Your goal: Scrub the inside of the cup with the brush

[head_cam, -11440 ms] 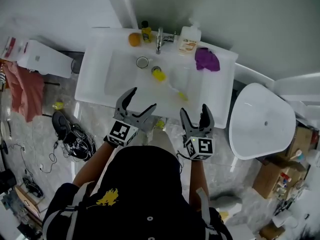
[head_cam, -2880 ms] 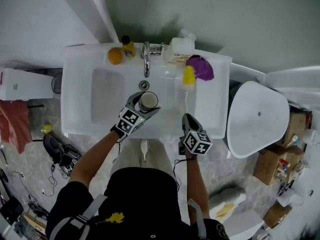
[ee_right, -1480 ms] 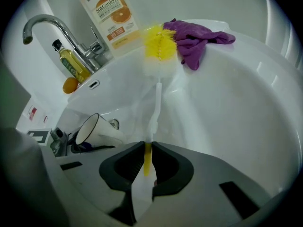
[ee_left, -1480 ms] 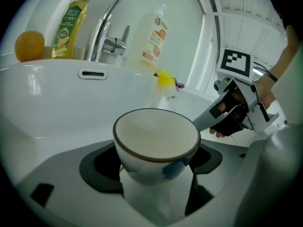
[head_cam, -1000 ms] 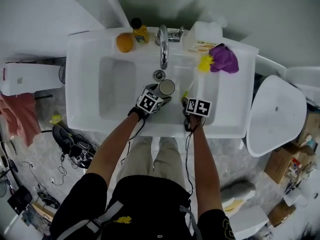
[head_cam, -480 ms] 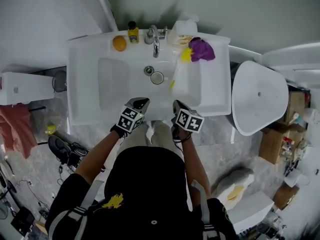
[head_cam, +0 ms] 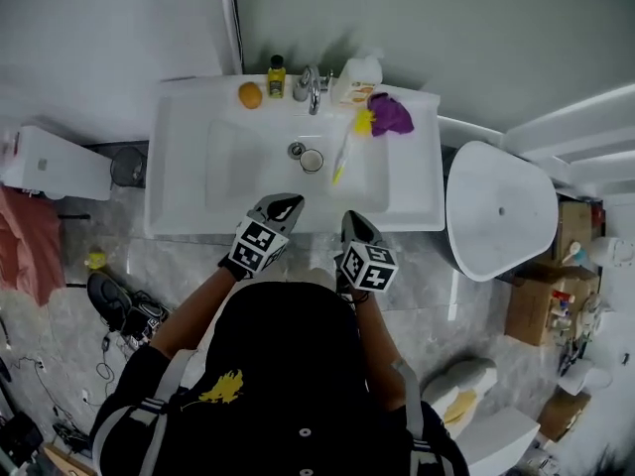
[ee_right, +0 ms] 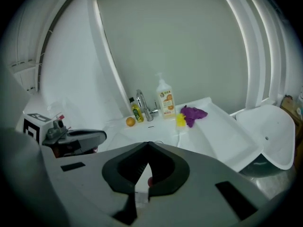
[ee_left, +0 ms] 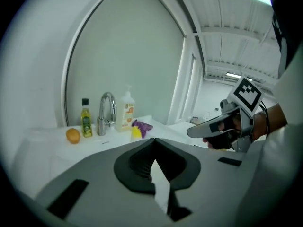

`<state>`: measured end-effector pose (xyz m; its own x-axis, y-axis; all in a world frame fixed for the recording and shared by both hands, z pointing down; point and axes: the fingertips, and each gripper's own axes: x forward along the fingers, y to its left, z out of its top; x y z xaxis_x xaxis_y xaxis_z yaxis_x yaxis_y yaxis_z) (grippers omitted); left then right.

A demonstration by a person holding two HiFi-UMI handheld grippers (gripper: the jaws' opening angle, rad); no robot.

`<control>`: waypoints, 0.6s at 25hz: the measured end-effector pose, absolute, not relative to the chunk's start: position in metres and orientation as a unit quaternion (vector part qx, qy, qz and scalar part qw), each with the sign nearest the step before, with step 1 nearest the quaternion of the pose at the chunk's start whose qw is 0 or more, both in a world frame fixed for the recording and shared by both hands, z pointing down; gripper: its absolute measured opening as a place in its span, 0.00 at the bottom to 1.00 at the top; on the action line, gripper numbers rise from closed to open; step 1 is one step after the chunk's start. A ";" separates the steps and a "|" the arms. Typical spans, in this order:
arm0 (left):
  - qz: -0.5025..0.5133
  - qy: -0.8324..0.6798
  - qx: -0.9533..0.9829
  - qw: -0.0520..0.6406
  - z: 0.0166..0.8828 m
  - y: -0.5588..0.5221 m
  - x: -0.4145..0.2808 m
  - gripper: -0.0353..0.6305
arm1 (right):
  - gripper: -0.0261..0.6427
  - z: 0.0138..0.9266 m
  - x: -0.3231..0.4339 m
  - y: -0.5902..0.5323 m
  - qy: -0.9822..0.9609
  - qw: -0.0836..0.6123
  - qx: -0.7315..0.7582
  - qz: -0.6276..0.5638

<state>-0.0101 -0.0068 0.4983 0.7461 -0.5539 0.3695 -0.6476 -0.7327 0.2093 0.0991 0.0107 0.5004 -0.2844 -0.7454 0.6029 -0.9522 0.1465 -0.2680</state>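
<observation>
white ceramic sink [head_cam: 169,177] holds the small round cup [head_cam: 312,160], mouth up beside the drain, with the yellow-headed brush [head_cam: 361,124] lying alongside. left gripper [head_cam: 281,204] and right gripper [head_cam: 353,228] hover at the front rim, jaws closed, empty; scrubbing seems not under way.

The sink [head_cam: 189,167] is smooth, glossy white, ceramic by its look, with a shiny polished-metal faucet [head_cam: 312,85] at its far edge. Right of the faucet, the soap bottle [head_cam: 355,77] is pale plastic, the purple cloth [head_cam: 392,115] soft crumpled fabric, and the brush [head_cam: 349,149] yellow plastic.
</observation>
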 end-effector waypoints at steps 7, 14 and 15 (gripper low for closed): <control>0.094 -0.433 0.888 0.126 0.449 0.042 -0.025 0.08 | 0.08 0.465 0.120 0.073 -0.776 0.166 0.552 0.257; 0.105 -0.511 0.842 0.134 0.425 0.149 -0.016 0.08 | 0.08 0.427 0.148 0.157 -0.788 0.115 0.532 0.286; 0.107 -0.515 0.840 0.132 0.419 0.163 -0.016 0.08 | 0.08 0.421 0.151 0.167 -0.791 0.113 0.531 0.282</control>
